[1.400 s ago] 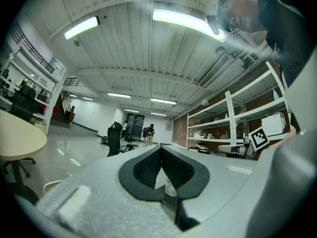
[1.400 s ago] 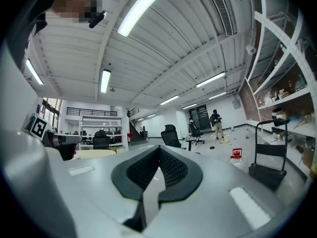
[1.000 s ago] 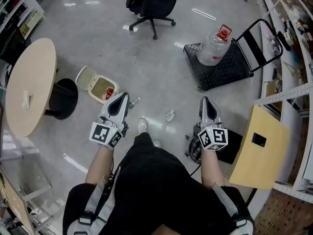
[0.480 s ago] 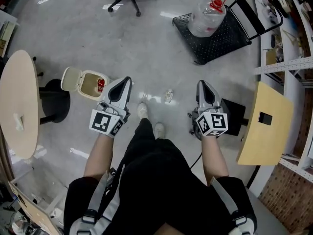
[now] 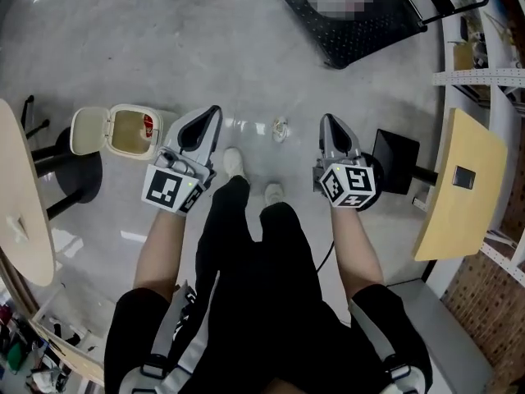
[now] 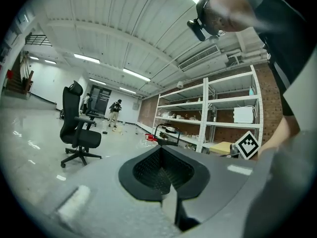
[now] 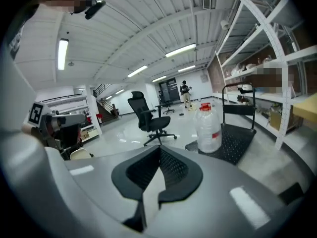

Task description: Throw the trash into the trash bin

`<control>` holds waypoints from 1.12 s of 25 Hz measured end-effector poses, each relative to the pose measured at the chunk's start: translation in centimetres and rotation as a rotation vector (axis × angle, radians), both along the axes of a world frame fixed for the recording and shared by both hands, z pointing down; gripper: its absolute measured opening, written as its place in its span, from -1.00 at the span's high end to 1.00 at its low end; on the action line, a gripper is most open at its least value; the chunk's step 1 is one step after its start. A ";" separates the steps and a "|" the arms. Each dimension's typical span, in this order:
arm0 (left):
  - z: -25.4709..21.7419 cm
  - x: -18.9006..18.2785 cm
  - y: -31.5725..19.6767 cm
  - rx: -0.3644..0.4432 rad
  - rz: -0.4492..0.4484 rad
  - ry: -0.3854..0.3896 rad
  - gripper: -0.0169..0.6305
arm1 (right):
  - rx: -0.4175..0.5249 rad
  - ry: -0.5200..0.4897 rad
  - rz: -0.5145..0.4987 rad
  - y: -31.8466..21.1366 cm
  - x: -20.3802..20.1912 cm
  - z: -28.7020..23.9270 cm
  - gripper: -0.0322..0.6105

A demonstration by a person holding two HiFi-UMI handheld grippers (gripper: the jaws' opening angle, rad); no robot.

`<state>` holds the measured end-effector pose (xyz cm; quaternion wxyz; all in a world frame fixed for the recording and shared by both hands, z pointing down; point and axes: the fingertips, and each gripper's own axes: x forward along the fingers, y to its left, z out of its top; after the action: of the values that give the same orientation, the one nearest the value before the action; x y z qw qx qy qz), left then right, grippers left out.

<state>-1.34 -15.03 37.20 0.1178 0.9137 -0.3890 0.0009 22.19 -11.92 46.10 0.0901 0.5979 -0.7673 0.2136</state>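
A small crumpled piece of trash lies on the grey floor ahead of the person's shoes. It sits between my two grippers and a little beyond their tips. The cream trash bin stands to the left with its lid flipped open, and something red shows inside. My left gripper is just right of the bin, shut and empty. My right gripper is to the right of the trash, also shut with nothing in it. In the gripper views both the left gripper and the right gripper show their jaws pressed together.
A black cart with a water bottle stands ahead to the right. A round wooden table is at the left edge. A tan board and a black box are on the right. An office chair and shelving stand farther off.
Both grippers have sunk toward the floor with their jaws still shut. The bin has slid left in the picture and the crumpled trash now lies closer to the gripper tips.
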 end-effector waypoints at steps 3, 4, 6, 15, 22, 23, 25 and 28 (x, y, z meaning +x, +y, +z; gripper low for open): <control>3.1 1.4 0.2 -0.008 0.026 -0.006 0.93 | -0.099 -0.003 -0.009 0.9 0.2 6.8 0.89; 4.2 1.9 0.3 -0.006 0.033 -0.009 0.93 | -0.127 0.001 -0.024 1.1 0.1 9.1 0.89; 6.6 2.7 0.6 0.000 0.053 -0.019 0.93 | -0.182 0.011 -0.052 1.4 0.2 14.1 0.89; 20.5 5.7 0.4 0.051 0.202 -0.082 0.93 | -0.409 0.070 -0.137 1.1 1.3 38.4 0.74; 30.4 7.7 -0.4 0.061 0.314 0.014 0.93 | -0.458 0.117 -0.254 1.1 1.4 53.2 0.70; 31.4 7.8 -0.3 0.069 0.327 0.010 0.93 | -0.469 0.120 -0.267 1.1 1.6 54.9 0.66; 33.3 7.7 0.0 0.076 0.341 -0.004 0.93 | -0.498 0.123 -0.281 1.3 2.0 58.0 0.59; 35.4 7.6 0.4 0.089 0.363 -0.044 0.93 | -0.587 0.117 -0.280 2.5 2.2 62.5 0.33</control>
<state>6.31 -14.61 72.60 0.0668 0.9729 -0.2197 0.0249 24.39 -9.38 108.55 0.3311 0.4465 -0.7412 0.3763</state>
